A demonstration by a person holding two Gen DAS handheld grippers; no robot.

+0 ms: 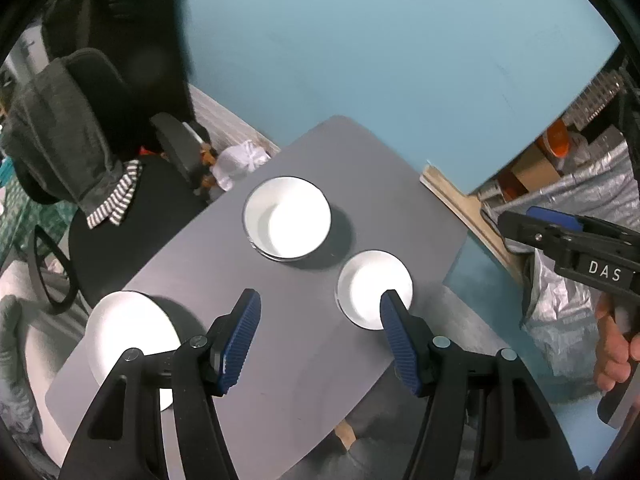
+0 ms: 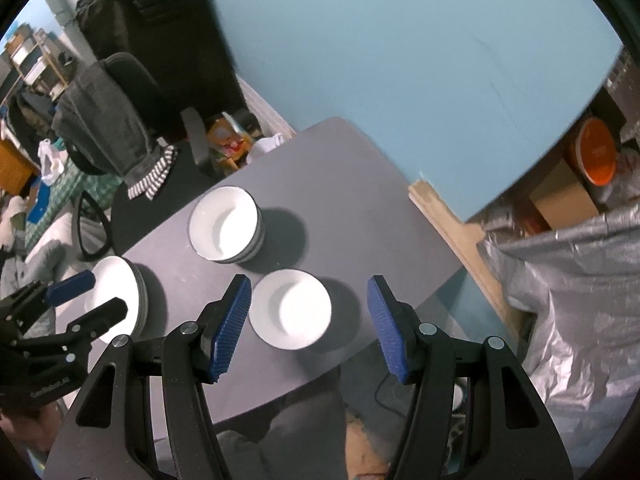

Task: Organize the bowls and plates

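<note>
The right claw [image 2: 308, 320] hangs open and empty above the single bowl [image 2: 291, 309]; the left claw [image 1: 320, 332], likewise open, holds nothing. I'd lower squarely over the rim before closing. Beyond sit stacked bowls [image 2: 226, 224], left a plate stack [image 2: 116, 300], on the grey bench [image 2: 360, 184]; blue wall [image 2: 400, 60] behind.

Grey table [image 1: 304, 344] stands against a plain light-blue wall [image 1: 380, 48]. Left of it, a black office chair [image 2: 132, 92] with a grey garment draped over its back (striped hem showing). A dark cabinet [image 2: 168, 32] behind the chair. To the right, crinkled silver sheeting [image 2: 580, 280], a cardboard box [image 2: 564, 196] and a round orange object [image 2: 598, 152]. Lighting cool, even.
</note>
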